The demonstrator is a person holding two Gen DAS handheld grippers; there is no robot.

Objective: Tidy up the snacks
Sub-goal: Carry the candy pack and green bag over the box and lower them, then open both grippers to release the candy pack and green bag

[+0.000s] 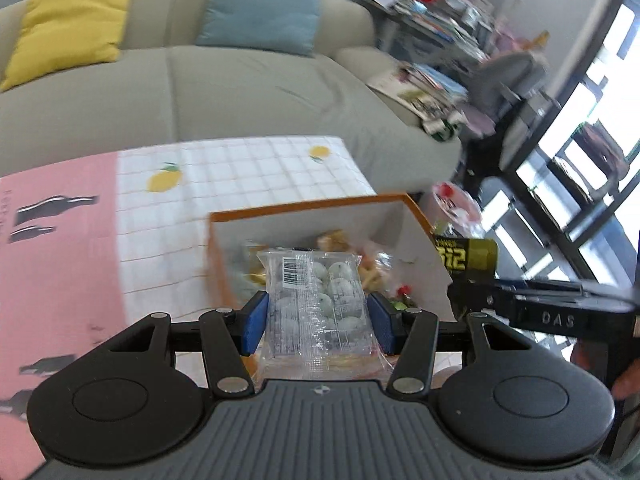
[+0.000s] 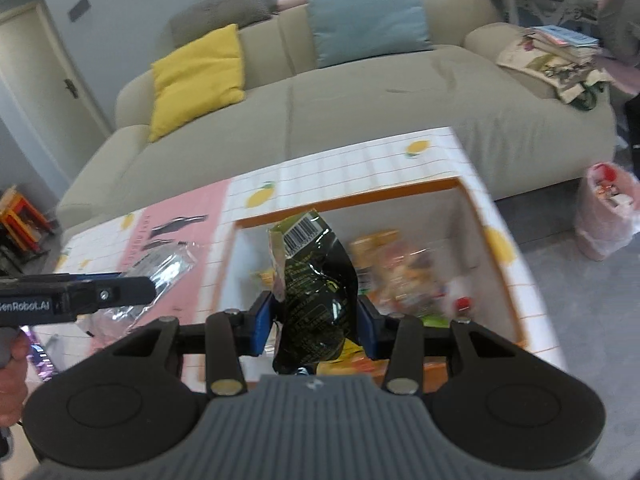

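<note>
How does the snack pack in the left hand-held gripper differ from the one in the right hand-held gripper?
The clear packet in the left hand-held gripper is see-through, showing round pale green pieces; the dark bag in the right hand-held gripper is opaque black and yellow-green. The clear packet lies fairly flat, while the dark bag is crumpled. Both have a barcode, are clamped between blue pads, and hang over the orange-rimmed box.

Clear glossy plastic packet [image 1: 316, 300]; crinkled glossy dark foil bag [image 2: 320, 300]; matt cardboard box [image 1: 424, 240].
</note>
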